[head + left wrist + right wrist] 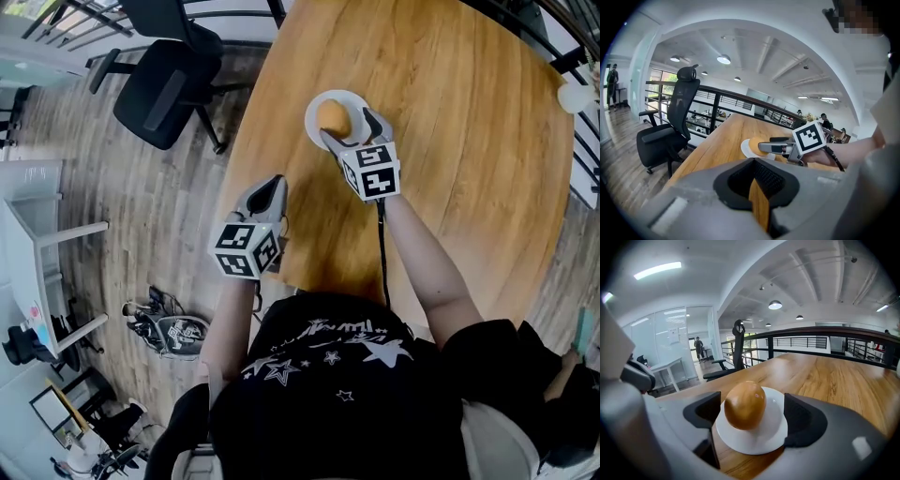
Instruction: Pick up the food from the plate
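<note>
Flanking food (745,405), right gripper (349,129) jaws gape; plate (776,428) near table (450,112) edge

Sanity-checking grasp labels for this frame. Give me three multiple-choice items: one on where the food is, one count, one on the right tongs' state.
1. Where does the food sit? A in a bowl; B on the plate; C on a tray.
2. How many food items on the plate? A one; B two; C three.
3. How do the right tongs stand? A shut on the food; B shut, empty; C open, a jaw each side of the food.
Key: 1 B, it rests on the white dish; 2 A, only one brown oval piece shows; 3 C, the jaws stand wide apart, not pressing it.
</note>
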### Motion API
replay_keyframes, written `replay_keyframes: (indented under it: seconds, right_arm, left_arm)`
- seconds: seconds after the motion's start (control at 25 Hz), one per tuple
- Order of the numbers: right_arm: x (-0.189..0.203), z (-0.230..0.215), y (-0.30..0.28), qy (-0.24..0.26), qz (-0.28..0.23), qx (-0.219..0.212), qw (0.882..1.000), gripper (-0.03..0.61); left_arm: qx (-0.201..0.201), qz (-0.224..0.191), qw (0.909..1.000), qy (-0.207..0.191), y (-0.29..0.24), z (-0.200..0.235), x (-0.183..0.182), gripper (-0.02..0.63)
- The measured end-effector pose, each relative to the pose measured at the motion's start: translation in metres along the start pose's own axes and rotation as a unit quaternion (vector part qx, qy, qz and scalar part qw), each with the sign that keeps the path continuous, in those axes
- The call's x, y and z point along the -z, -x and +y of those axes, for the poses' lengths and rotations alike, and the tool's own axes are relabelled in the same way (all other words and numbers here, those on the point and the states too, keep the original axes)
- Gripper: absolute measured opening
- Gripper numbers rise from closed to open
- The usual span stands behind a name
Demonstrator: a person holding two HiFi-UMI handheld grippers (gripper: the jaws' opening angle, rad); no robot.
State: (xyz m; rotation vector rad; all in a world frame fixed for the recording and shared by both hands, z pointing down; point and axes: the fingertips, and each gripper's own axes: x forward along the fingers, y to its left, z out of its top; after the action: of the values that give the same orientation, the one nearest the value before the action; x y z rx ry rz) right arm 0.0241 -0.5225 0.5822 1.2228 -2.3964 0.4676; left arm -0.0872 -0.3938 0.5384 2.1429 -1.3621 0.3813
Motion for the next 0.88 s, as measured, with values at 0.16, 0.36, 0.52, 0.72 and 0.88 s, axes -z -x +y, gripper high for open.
replay_keyframes:
  seconds: [0.16,0.36,0.52,0.72,0.88]
  right_arm:
    - [0.01,0.004,-0.01,0.007,0.015,-0.014,1.0,0.413]
    - [0.015,0.008,-0.019,0.019,0.014,-0.017,1.0,0.411]
    - [0.015,0.007,-0.024,0.027,0.018,-0.004,0.999,0.367]
    - [0.019,0.006,-0.027,0.047,0.025,0.012,0.999,0.33]
    - [0.019,0.006,-0.026,0.052,0.03,0.011,0.998,0.327]
  left_arm:
    - [-0.002,0.007,1.0,0.007,-0.004,-0.002,0.005,0.0]
    - [-0.005,0.01,0.9999,0.011,-0.005,-0.002,0.01,0.0]
    - [-0.011,0.012,0.9998,0.012,-0.004,0.003,0.012,0.002]
    - [-0.013,0.012,0.9998,0.013,0.0,0.007,0.013,0.002]
    - [-0.012,0.009,0.9998,0.013,-0.001,0.007,0.013,0.002]
